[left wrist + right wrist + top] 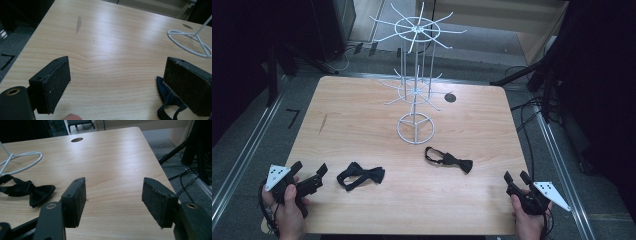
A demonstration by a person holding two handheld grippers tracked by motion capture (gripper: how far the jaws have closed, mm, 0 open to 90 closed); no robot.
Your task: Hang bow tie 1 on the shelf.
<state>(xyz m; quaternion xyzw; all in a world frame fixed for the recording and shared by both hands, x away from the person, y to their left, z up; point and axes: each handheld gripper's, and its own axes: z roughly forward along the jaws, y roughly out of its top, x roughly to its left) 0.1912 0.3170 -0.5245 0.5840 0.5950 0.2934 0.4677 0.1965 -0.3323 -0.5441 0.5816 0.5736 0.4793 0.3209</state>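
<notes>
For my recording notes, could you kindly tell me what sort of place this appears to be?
Probably a lab or studio recording station, not a shop: a bare wooden table holds a white wire display rack and two bow ties, with dark stands and loose cables on the grey floor around it.

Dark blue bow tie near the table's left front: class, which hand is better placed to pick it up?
Left. The left tongs sit open just beside the dark blue bow tie; the right tongs are further away.
</notes>
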